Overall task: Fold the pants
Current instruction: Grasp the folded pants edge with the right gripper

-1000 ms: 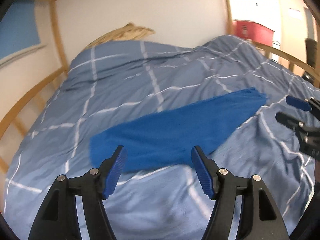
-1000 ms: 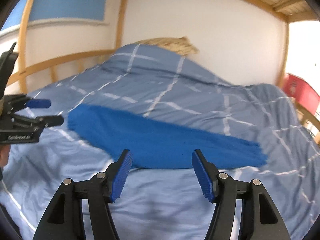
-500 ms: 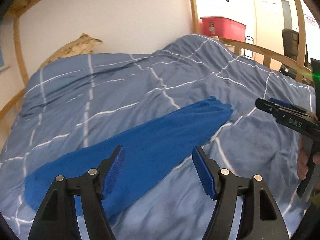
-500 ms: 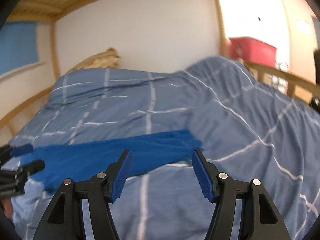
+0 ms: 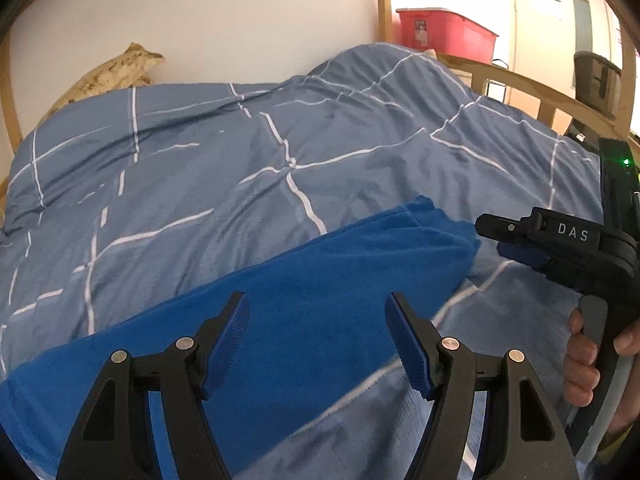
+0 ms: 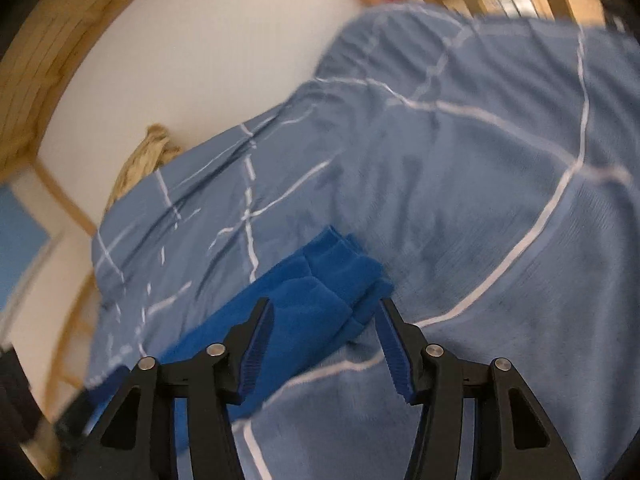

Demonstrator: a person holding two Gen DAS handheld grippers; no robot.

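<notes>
The blue pants [image 5: 304, 292] lie stretched across the checked grey-blue duvet [image 5: 248, 152] as one long narrow band — they look already folded lengthwise, leg upon leg, so the first step of the task seems done. One end, where layered edges show in the right wrist view [image 6: 332, 276], points toward the raised hump of the duvet near the wooden bed rail [image 5: 532, 88]; the other end runs off toward the lower left of the left wrist view, near the front edge of the bed. What seems left is the crosswise folding: bringing one end over the other, perhaps twice, into a compact packet. Neither claw holds cloth yet. The left gripper [image 5: 316, 340] hangs over the middle of the band with its jaws well apart and nothing between the pads. The right gripper [image 6: 324, 344] is at the layered end, its jaws having just been closing yet apart still, the cloth's corner lying between and beyond the pads without being pinched; seen from the left wrist camera, the right gripper [image 5: 508, 240] sits just beside that end, a hand [image 5: 588, 360] on its handle. The right wrist view is blurred, so whether the pads brush the fabric cannot be told. My judgement — the task is roughly halfway, with a grasp of the end coming next.
</notes>
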